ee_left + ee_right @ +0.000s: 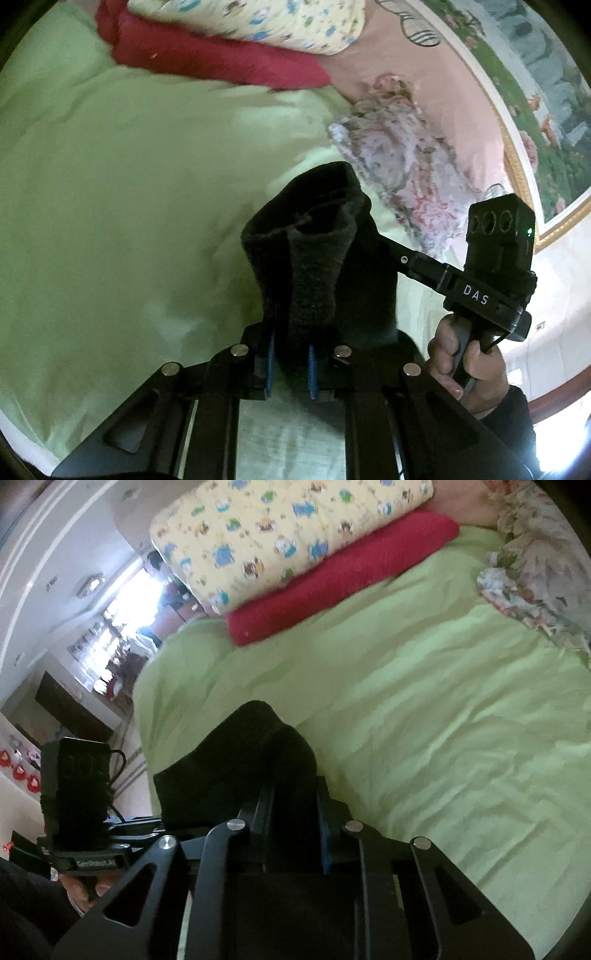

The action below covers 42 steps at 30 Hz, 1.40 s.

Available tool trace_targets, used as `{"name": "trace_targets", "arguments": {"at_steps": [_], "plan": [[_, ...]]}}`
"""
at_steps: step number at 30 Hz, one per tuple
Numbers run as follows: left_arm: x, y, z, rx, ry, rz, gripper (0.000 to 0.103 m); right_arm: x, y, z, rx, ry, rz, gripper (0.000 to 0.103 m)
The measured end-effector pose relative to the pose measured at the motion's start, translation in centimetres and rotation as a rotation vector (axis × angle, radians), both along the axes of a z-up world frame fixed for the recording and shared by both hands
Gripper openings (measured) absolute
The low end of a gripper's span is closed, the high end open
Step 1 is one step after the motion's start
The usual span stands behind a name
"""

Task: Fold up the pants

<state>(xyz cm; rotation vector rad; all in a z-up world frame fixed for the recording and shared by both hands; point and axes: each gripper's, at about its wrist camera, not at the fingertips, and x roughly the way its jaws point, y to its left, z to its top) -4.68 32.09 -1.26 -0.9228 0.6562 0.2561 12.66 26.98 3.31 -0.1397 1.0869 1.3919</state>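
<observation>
Over a green sheet [122,192], the left gripper [290,363] is clamped on the pants [314,251], a dark, fuzzy garment. Its blue pads [270,363] press the cloth from both sides, with only the bunched fabric filling the narrow gap between them. The pants rise from the jaws in a thick folded wad, lifted off the sheet, the top edge showing several layers.

In the right wrist view the right gripper [295,823] likewise grips the pants [236,760], its fingers drawn close with black cloth packed between them and a blue pad [324,836] just visible at one side. The fabric bulges up ahead of the jaws and hangs toward the left gripper [79,794], which is seen near the bed's edge.

In the left view the right gripper [406,260] reaches into the same wad, gripped by a hand [465,373].

Beyond lie a red blanket [340,576] under a yellow printed quilt [280,531], and a floral cloth [402,166] beside them.
</observation>
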Motion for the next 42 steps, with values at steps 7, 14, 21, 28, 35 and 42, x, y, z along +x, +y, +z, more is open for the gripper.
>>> {"name": "trace_targets", "arguments": {"at_steps": [7,14,21,28,35,42], "plan": [[0.6,-2.2,3.2,0.051,-0.037,-0.042,0.012,-0.3,-3.2,2.9,0.067,-0.005,-0.037,0.019],[1.2,-5.5,5.8,0.095,-0.069,-0.116,0.012,-0.4,-7.2,5.1,0.124,0.0,-0.084,0.018],[2.4,-9.7,8.1,0.154,-0.089,-0.201,0.012,-0.3,-11.4,6.4,0.154,0.008,-0.139,0.018],[3.3,-14.0,10.0,0.199,-0.1,-0.288,0.012,-0.4,-16.5,7.1,0.218,0.028,-0.21,0.017],[4.8,-19.1,11.2,0.238,-0.097,-0.375,0.012,-0.3,-21.7,6.7,0.269,0.05,-0.271,0.017],[6.4,-24.7,11.4,0.29,-0.075,-0.48,0.012,-0.2,-27.1,5.6,0.303,0.076,-0.34,0.017]]}}
